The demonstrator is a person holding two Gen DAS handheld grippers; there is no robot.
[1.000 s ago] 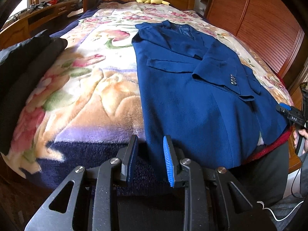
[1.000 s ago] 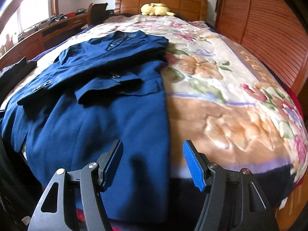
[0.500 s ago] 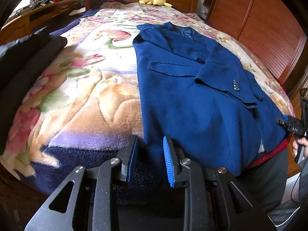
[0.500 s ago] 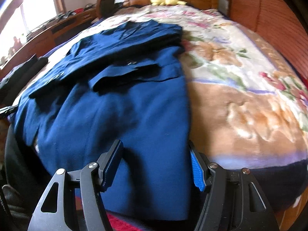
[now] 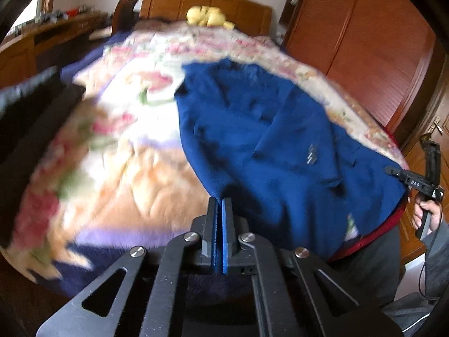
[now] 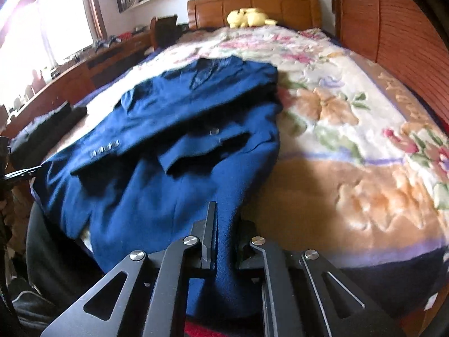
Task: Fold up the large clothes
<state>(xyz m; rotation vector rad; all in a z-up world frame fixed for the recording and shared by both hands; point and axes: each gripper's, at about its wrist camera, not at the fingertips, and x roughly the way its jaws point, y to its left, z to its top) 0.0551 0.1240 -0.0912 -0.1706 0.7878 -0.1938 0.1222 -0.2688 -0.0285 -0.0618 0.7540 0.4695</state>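
A dark blue suit jacket (image 6: 179,140) lies face up on a bed, collar toward the wooden headboard (image 6: 252,8), one sleeve folded across its front with a row of cuff buttons (image 6: 105,148) showing. Its bottom hem sits nearest the jaws of both tools.

The left gripper (image 5: 219,216) has just closed: its jaws are pressed together on the hem corner of the jacket (image 5: 266,146), which rises in a small peak straight ahead of them. The rest of the coat spreads ahead and to the right of these jaws.

The right gripper (image 6: 224,224) has also just closed, its jaws clamped on a thick fold of the opposite hem corner; blue cloth bunches between them and the coat stretches ahead and to the left.

Under the jacket is a fleecy floral blanket (image 6: 350,140) in cream, peach and pink. A yellow plush toy (image 6: 248,16) rests far ahead by the headboard. Slatted wooden wardrobe doors (image 5: 364,42) stand to the right of the jaws. A person's hand (image 5: 428,213) grips the right tool's handle.
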